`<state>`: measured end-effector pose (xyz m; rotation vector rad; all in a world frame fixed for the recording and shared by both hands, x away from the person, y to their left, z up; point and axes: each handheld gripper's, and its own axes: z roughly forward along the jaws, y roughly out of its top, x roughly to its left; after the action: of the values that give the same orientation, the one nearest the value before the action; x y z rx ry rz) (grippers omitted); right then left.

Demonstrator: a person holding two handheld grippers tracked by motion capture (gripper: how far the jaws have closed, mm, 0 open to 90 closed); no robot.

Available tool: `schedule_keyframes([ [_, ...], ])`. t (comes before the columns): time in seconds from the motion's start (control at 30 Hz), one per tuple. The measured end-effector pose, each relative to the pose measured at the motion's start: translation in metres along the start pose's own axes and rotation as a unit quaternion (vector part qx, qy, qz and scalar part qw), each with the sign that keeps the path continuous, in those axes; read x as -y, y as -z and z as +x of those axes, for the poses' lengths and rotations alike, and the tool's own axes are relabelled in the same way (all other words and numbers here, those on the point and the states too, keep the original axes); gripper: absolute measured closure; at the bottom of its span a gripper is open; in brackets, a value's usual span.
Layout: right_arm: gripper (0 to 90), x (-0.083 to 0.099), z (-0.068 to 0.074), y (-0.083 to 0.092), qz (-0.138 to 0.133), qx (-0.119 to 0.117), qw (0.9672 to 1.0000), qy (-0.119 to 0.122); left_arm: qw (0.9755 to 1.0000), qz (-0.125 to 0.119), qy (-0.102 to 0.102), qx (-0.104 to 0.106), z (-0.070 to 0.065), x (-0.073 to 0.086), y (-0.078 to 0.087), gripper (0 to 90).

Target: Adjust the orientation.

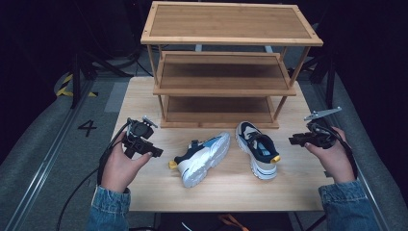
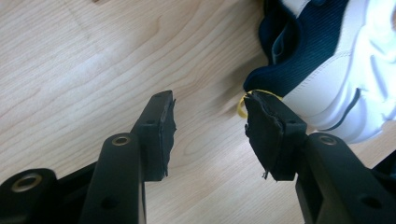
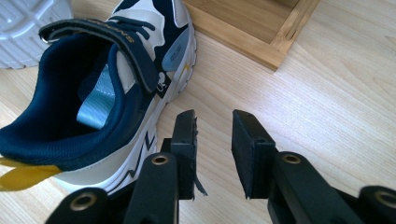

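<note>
Two sneakers lie on the bench (image 1: 144, 192) in front of a three-tier wooden shoe rack (image 1: 226, 62), whose shelves hold nothing. The left sneaker (image 1: 202, 159) lies tipped on its side, white sole toward the person, yellow heel tab pointing at the left gripper (image 1: 156, 153). The right sneaker (image 1: 257, 149) stands upright, toe toward the rack, yellow heel tab nearest the person, just beside the other shoe's toe.

The high view gives the overall layout: a gripper held in each hand, one to either side of the pair, both apart from the shoes. The left gripper view adds the close relation: the navy heel and white sole of the left sneaker (image 2: 327, 60) sit just beyond the tip of one jaw, the yellow loop peeping beside that tip; the gap between the jaws lies over bare wood. The left jaws stand partly apart and hold nothing.

The right gripper view looks into the right sneaker (image 3: 98, 93), showing its navy lining, pale blue insole and strap, details the high view does not resolve. The shoe lies beside one jaw, outside the gap; a corner of the rack's base (image 3: 261, 32) lies ahead. The right gripper (image 3: 214, 122) jaws stand with a narrow gap, empty, over bare wood.
</note>
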<state>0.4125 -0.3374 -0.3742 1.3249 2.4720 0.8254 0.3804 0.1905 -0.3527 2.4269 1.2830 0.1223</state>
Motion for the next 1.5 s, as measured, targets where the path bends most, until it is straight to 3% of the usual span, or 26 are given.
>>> schedule_keyframes([
  [0.23,70.9,0.005,0.001,0.001,0.004,-0.001,1.0000,-0.004,0.9996,-0.006,-0.021,0.017,-0.013,-0.008,0.003,53.0],
  [0.37,71.2,0.009,0.000,0.002,0.009,-0.011,0.9998,-0.011,0.9984,0.002,-0.034,0.045,-0.022,-0.015,0.001,57.6],
  [0.57,71.4,0.018,-0.001,0.004,0.013,-0.010,0.9996,-0.022,0.9954,0.015,-0.073,0.060,-0.039,-0.029,-0.005,79.7],
  [0.67,71.0,0.023,-0.002,0.008,0.009,-0.003,0.9996,-0.027,0.9917,0.018,-0.094,0.086,-0.046,-0.035,-0.010,89.7],
  [0.73,70.6,0.025,-0.001,0.011,0.007,-0.001,0.9996,-0.028,0.9905,0.026,-0.099,0.093,-0.051,-0.039,-0.015,89.9],
  [0.87,70.3,0.027,0.001,0.015,0.004,0.002,0.9996,-0.026,0.9856,0.040,-0.121,0.112,-0.061,-0.045,-0.025,90.0],
  [1.1,69.1,0.028,0.003,0.015,0.004,0.002,0.9997,-0.024,0.9811,0.068,-0.136,0.119,-0.073,-0.048,-0.042,90.0],
  [1.27,68.8,0.026,0.006,0.015,0.003,0.002,0.9998,-0.020,0.9796,0.075,-0.136,0.128,-0.074,-0.047,-0.049,90.0],
  [1.5,68.2,0.024,0.009,0.013,0.003,0.000,0.9999,-0.016,0.9820,0.074,-0.134,0.110,-0.082,-0.044,-0.047,89.9],
])
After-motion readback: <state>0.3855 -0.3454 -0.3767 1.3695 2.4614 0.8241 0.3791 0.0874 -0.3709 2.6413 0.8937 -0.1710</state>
